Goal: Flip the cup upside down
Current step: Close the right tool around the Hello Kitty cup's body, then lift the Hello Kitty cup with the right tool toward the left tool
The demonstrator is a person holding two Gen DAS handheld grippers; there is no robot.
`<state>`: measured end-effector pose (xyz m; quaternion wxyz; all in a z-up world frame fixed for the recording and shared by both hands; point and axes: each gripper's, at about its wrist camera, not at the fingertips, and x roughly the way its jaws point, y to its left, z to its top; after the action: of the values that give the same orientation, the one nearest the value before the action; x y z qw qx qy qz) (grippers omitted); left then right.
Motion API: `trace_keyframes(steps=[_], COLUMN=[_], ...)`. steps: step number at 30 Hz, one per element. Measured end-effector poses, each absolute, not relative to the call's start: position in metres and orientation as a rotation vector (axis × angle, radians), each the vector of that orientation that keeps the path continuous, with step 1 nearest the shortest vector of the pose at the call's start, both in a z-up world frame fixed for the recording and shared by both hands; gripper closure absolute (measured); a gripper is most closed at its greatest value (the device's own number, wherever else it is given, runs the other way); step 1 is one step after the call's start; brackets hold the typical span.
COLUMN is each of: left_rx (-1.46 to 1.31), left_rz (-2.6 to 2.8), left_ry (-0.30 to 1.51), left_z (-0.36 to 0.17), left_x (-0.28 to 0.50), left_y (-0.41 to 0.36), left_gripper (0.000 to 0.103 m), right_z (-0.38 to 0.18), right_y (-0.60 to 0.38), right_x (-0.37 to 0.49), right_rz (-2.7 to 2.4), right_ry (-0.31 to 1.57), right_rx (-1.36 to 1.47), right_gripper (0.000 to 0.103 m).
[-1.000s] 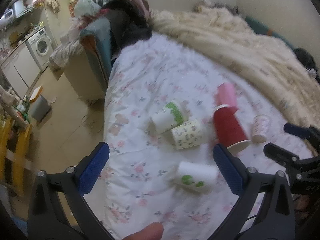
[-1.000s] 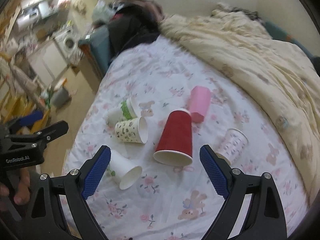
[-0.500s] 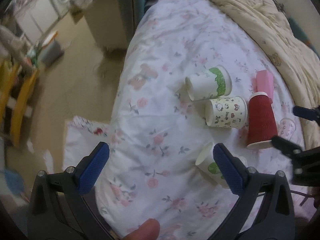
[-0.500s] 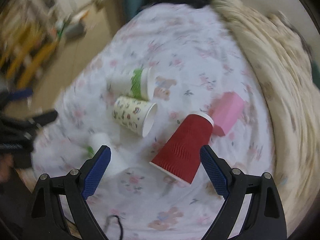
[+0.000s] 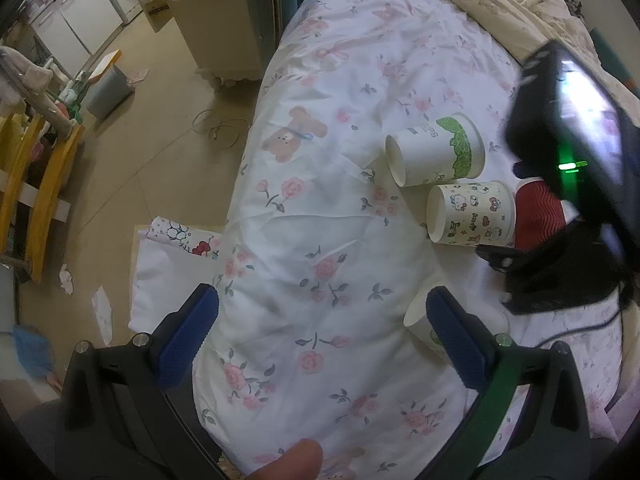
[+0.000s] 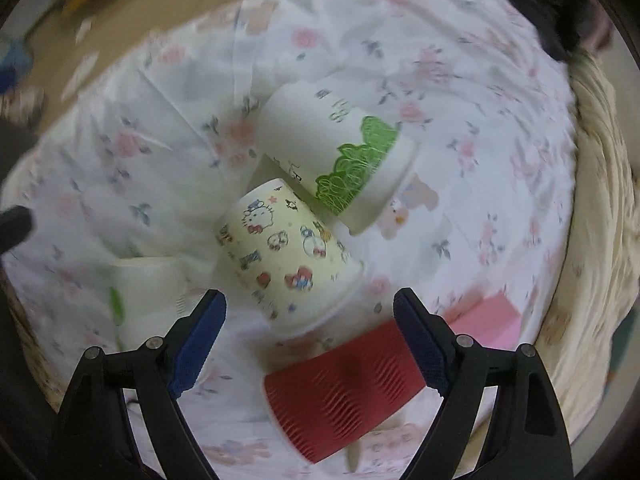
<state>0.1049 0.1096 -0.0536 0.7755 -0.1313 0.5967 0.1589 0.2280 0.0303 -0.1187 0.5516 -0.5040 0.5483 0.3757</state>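
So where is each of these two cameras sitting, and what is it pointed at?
Left wrist: sits on the left gripper, looking down at the bed's edge and floor; its open blue fingers and a fingertip show.
Right wrist: sits on the right gripper, looking down close over the red cup; its open fingers show.
Shared: the cartoon cup and the green-leaf cup.
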Motion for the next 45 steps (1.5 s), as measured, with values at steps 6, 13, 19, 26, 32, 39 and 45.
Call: trace_keyframes(steps=[6, 13, 19, 26, 32, 39, 45], left_rx=[-0.295, -0.281, -0.271, -0.281, -0.262, -0.247, -0.205], left_rz=[0.332, 0.339, 0.336, 0.319, 0.291, 0.305, 0.271], left_ry=[1.293, 1.251, 1.239, 1.211, 1.185, 1.163, 1.164], left_z=[-0.054, -0.046, -0.044, -0.037, -0.032, -0.029, -0.029], left_x=[0.105, 0.105, 0.104, 0.1, 0.095, 0.08, 0.069], left_y=[0.108, 0.107, 0.105, 0.101, 0.094, 0.098, 0.087], left_gripper=[0.001, 0.001, 0.001, 0.001, 0.001, 0.001, 0.001], right_z=[-0.149, -0.143, -0.096, -0.056, -0.03, -0.029, -0.057], right_y=[0.04, 0.034, 0.002, -0.054, -0.088, -0.134, -0.173], right_x=[0.233, 0.232, 0.246, 0.213, 0.153, 0.109, 0.086], right_rz=[0.861, 0.863, 0.827, 0.756, 0.695, 0.648, 0.562], right_ry=[1.339, 1.328, 1.353, 1.387, 1.398, 1.44, 1.485], right_rx=[-1.27, -1.25, -1.044, -0.783, -0.593, -0.274, 0.06], right_gripper=[0.015, 0.026, 0.026, 0.026, 0.026, 0.026, 0.026])
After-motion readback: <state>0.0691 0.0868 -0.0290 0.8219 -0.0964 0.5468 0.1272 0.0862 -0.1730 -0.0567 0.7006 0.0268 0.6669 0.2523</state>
